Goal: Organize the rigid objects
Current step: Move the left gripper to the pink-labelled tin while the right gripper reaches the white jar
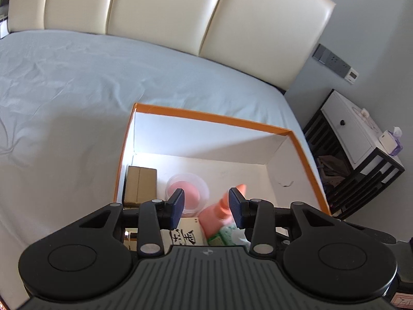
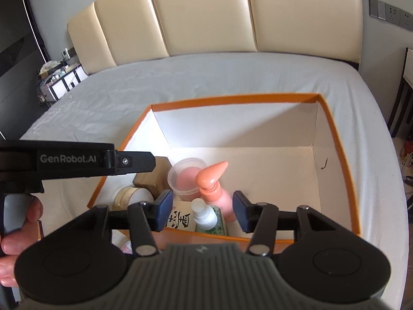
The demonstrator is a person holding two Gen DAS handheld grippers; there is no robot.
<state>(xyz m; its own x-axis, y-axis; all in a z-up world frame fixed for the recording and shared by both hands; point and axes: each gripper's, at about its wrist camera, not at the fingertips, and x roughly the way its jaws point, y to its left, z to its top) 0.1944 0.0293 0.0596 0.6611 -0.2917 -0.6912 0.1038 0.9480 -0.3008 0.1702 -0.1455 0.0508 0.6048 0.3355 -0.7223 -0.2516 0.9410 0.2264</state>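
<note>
One orange-rimmed white cardboard box point(image 2: 333, 118) holding one pink pump bottle point(image 2: 219, 196), one brown carton point(image 1: 140, 184). Above it, left gripper point(image 1: 206, 204) and right gripper point(image 2: 202, 213) tilted downward, both open, gripping nothing.

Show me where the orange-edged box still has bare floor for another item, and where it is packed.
Free: the box floor right of the pink pump bottle, out to the right wall and back to the far wall. Crowded: the near-left corner, where the brown carton, clear tub, round tin, green bottle and lettered carton cluster.
</note>
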